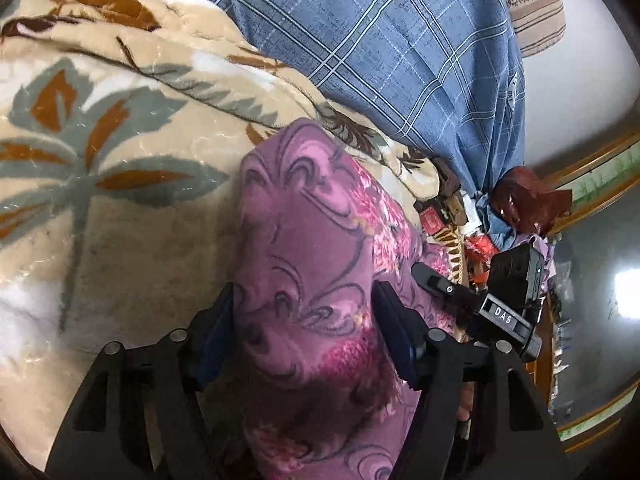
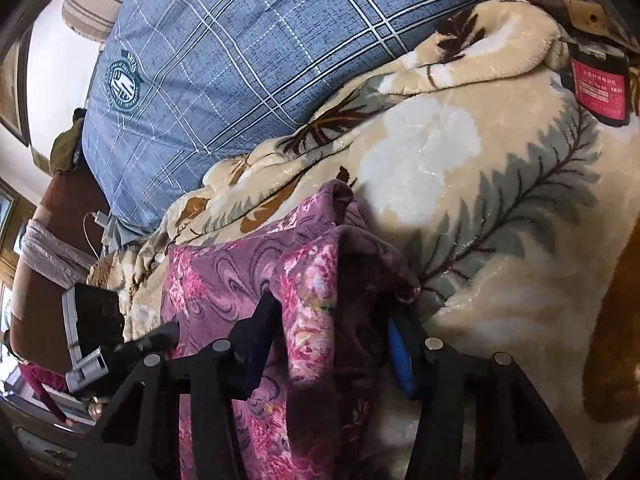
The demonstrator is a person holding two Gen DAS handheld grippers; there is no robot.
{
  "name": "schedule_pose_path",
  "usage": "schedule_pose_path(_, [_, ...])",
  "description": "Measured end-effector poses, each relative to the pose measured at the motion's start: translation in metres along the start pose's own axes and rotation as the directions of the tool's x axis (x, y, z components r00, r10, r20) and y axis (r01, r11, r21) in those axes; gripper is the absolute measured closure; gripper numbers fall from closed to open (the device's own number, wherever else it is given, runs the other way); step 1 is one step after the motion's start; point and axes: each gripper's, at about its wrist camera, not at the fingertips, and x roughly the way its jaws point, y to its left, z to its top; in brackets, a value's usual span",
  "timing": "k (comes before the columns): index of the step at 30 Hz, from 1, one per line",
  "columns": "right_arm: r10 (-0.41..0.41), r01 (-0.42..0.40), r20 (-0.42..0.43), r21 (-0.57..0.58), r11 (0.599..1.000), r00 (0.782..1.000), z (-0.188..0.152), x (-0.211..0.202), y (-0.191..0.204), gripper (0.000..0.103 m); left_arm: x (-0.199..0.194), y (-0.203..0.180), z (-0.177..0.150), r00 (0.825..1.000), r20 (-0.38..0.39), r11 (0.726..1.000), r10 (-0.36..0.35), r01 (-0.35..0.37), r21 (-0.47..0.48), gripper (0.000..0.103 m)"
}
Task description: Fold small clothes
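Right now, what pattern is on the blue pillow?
White plaid lines on the blue pillow, clearest in the right wrist view.

Under my work I see a beige blanket [image 1: 120, 128] with a leaf pattern. A blue plaid pillow [image 2: 224, 60] lies on its far edge. A red-labelled box [image 2: 598, 88] rests on the blanket.

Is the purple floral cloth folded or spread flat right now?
Folded, at least partly: the purple floral cloth shows a doubled layer with a raised fold edge, lying on the beige leaf-print blanket.
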Motion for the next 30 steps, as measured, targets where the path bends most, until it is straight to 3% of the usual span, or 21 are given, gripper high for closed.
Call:
schedule_pose_path(1, [-0.004, 0.004, 0.001, 0.001, 1.0, 1.0, 0.0, 0.001, 0.0, 0.053, 0.001, -0.003, -0.001, 1.0, 0.008, 0.999, 0.018, -0.018, 0.028, 0.058])
schedule_pose_path(2, [-0.013, 0.013, 0.002, 0.0, 1.0, 1.0, -0.001, 0.003, 0.0, 0.059, 0.002, -0.007, -0.004, 0.999, 0.005, 0.998, 0.037, -0.037, 0.059, 0.065])
schedule_pose_path(4, [-0.049, 0.049, 0.016, -0.008, 0.999, 0.999, -0.001, 0.005, 0.004, 0.073, -0.009, -0.014, -0.008, 0.999, 0.01, 0.997, 0.035, -0.036, 0.068, 0.074])
schedule_pose_path(6, [-0.029, 0.028, 0.035, 0.005, 1.0, 0.999, -0.004, 0.0, 0.01, 0.081, -0.028, -0.018, -0.01, 1.0, 0.012, 0.999, 0.0, -0.001, 0.048, 0.076])
schedule_pose_path(10, [0.032, -0.027, 0.074, -0.07, 0.997, 0.997, -0.016, -0.021, 0.053, 0.084, -0.101, -0.026, -0.038, 0.994, 0.105, 0.994, 0.024, -0.036, 0.105, 0.077])
schedule_pose_path(14, [0.095, -0.085, 0.068, -0.14, 0.987, 0.993, -0.026, -0.017, 0.107, 0.085, -0.149, -0.003, -0.052, 0.986, 0.157, 0.998, 0.054, -0.059, 0.032, 0.078])
schedule_pose_path(17, [0.126, -0.118, 0.048, -0.144, 0.983, 0.991, -0.03, 0.001, 0.141, 0.085, -0.175, 0.018, -0.035, 0.98, 0.189, 0.998, 0.061, -0.057, -0.029, 0.078])
schedule_pose_path(21, [0.143, -0.138, 0.029, -0.137, 0.981, 0.989, -0.015, 0.03, 0.172, 0.086, -0.179, 0.053, 0.007, 0.984, 0.165, 0.993, 0.069, -0.052, -0.104, 0.078])
schedule_pose_path(23, [0.132, -0.13, 0.009, -0.128, 0.983, 0.991, -0.003, 0.051, 0.176, 0.085, -0.162, 0.073, 0.024, 0.986, 0.13, 0.987, 0.102, -0.085, -0.133, 0.074])
schedule_pose_path(27, [0.052, -0.059, -0.054, -0.14, 0.988, 0.997, 0.012, 0.108, 0.171, 0.084, -0.13, 0.114, 0.022, 0.982, 0.06, 0.964, 0.179, -0.163, -0.21, 0.059])
schedule_pose_path(28, [0.038, -0.048, -0.08, -0.128, 0.991, 0.996, 0.012, 0.123, 0.165, 0.082, -0.13, 0.118, 0.022, 0.987, 0.068, 0.965, 0.147, -0.127, -0.23, 0.058])
schedule_pose_path(30, [0.044, -0.055, -0.101, -0.118, 0.991, 0.994, 0.013, 0.136, 0.157, 0.075, -0.133, 0.113, 0.026, 0.985, 0.073, 0.969, 0.155, -0.138, -0.204, 0.057])
